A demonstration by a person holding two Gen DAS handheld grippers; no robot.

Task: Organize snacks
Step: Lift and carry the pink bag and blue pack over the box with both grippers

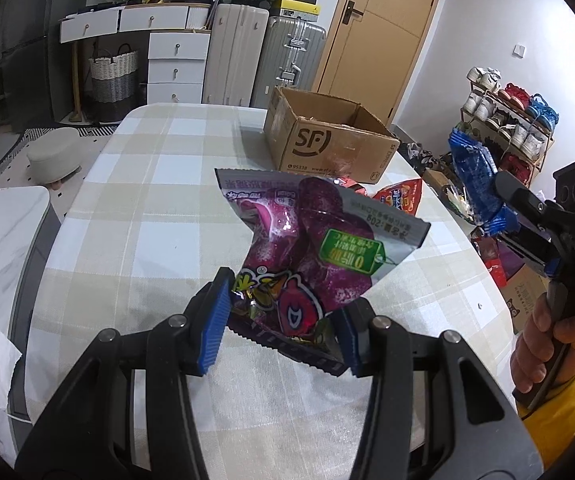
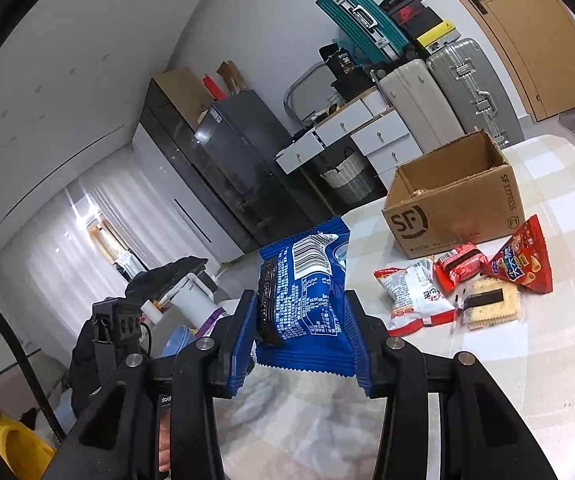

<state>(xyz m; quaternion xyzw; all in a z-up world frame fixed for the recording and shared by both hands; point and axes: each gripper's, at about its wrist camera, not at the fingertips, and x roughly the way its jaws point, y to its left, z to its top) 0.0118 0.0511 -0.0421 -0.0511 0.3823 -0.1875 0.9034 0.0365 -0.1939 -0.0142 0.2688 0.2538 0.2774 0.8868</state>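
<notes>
cardboard box: open-topped, on checked tablecloth, contents hidden from us | left gripper: we clamp crinkly purple candy bag above cloth | right gripper: we grip glossy blue cookie pack | 4 snack packets beside box
</notes>
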